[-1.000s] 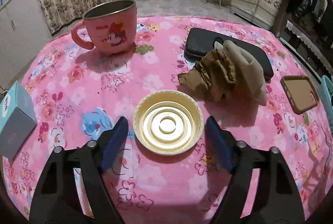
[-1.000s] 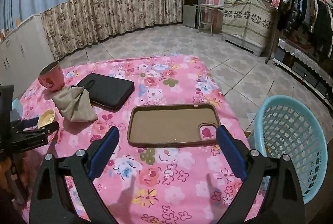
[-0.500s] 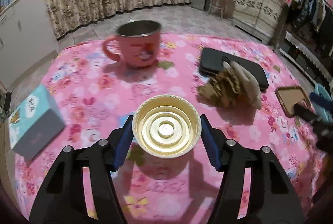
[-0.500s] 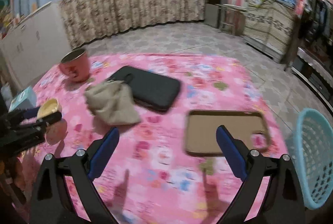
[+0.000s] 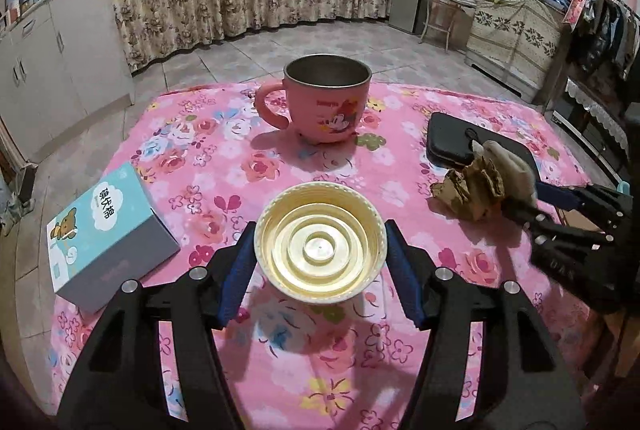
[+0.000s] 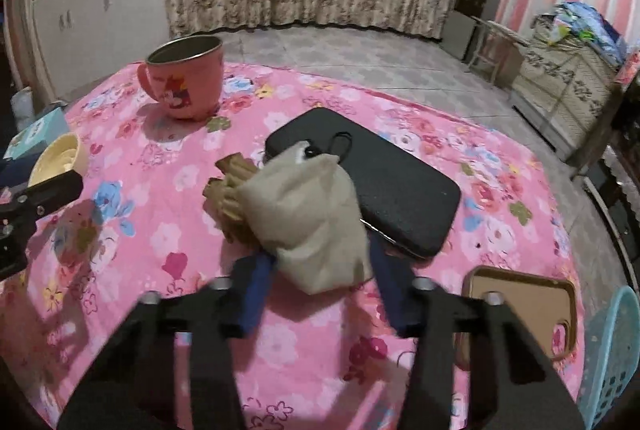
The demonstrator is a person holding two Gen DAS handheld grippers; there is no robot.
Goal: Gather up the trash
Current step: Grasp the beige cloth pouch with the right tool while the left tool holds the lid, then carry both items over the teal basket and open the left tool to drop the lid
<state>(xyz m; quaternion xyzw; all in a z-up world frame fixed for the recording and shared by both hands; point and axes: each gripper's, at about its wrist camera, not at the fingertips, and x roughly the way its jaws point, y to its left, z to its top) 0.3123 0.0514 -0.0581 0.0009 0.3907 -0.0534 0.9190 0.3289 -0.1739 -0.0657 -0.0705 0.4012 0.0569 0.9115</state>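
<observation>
My left gripper [image 5: 320, 262] is shut on a round cream-yellow lid [image 5: 320, 255] and holds it above the pink flowered tablecloth [image 5: 224, 150]. The lid also shows at the left of the right wrist view [image 6: 60, 160]. A crumpled beige and brown paper wad [image 6: 308, 214] lies against a black case [image 6: 384, 174]. My right gripper [image 6: 324, 262] is open, its blue fingers on either side of the wad's near end. The wad also shows in the left wrist view [image 5: 480, 186], with the right gripper [image 5: 560, 214] beside it.
A pink mug [image 5: 324, 102] stands at the far side of the table. A teal and grey box [image 5: 104, 230] lies at the left. A brown phone case [image 6: 528, 306] lies near the right edge. A light-blue mesh basket [image 6: 612, 362] stands beside the table.
My left gripper closed on the lid and lifted it off the cloth. My right gripper swung left from the phone case to the paper wad, and its fingers now straddle it.
</observation>
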